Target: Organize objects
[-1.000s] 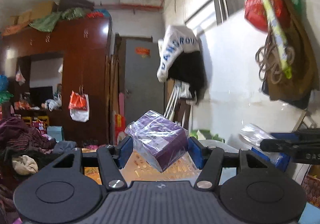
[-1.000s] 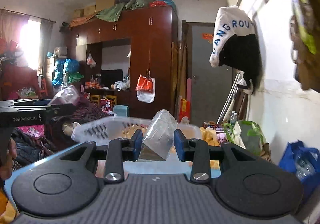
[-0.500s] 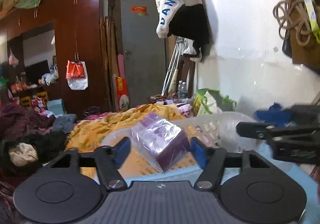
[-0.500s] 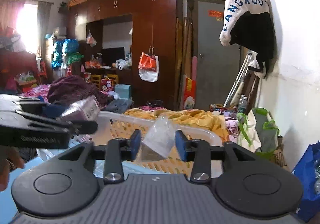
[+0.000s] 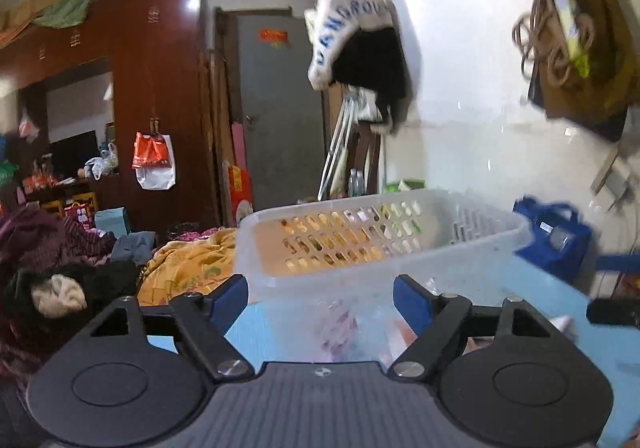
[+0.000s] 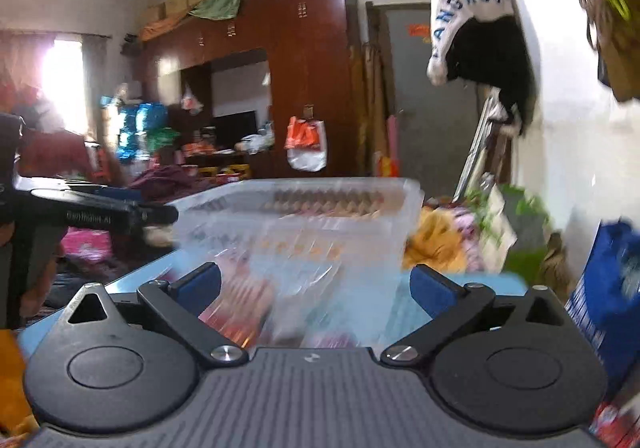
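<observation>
Mostly blurred: basket [image 6: 304,207] contents indistinct.

Both cameras sit low over the light blue bench [image 5: 532,312], each looking forward along its own black jaws and tilted slightly downward. The left wrist view faces the white perforated plastic basket [image 5: 376,236] from close by, near the bench's right edge. The right wrist view faces the same basket [image 6: 304,215] from further right. Both share the dark red wooden wardrobe [image 5: 160,87] and grey door [image 6: 432,95] behind.
</observation>
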Tool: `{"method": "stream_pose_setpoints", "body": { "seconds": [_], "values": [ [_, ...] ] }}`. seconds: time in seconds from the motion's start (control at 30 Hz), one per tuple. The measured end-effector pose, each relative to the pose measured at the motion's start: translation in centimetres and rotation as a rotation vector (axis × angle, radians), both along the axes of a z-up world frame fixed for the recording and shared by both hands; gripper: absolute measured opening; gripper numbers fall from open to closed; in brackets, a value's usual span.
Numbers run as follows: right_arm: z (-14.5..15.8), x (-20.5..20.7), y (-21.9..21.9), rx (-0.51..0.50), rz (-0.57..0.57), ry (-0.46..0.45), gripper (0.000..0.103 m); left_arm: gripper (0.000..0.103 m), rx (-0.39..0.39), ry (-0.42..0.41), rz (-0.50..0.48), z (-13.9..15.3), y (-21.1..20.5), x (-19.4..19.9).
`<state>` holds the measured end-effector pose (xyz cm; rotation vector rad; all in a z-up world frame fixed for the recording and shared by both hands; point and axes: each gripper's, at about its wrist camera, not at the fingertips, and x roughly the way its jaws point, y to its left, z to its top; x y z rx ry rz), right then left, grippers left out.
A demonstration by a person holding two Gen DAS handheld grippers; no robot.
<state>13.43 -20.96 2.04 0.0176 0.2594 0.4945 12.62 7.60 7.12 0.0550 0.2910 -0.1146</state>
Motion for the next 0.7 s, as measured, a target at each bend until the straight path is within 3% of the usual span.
{"method": "stream_pose_setpoints", "body": {
  "seconds": [0.13,0.27,0.4,0.7],
  "values": [
    [-1.9,-3.7,-1.0,0.022,0.014,-0.033,0.103,0.083,-0.019,-0.043,0.021,-2.2,0.6,-4.6],
    [-4.3,-4.8,-0.7,0.021,0.063,-0.017,0.101,0.083,-0.048,-0.051,0.040,-4.9,1.0,-7.6],
    [-4.8,-5.4,0.0,-0.008,0.083,-0.016,0.087,0.083,-0.034,-0.046,0.023,-6.9,0.6,-9.3],
    [-6.6,-5.8,1.7,-0.021,0.100,-0.020,0.074,0.083,-0.025,-0.043,0.034,-8.9,0.5,-10.7]
  ]
}}
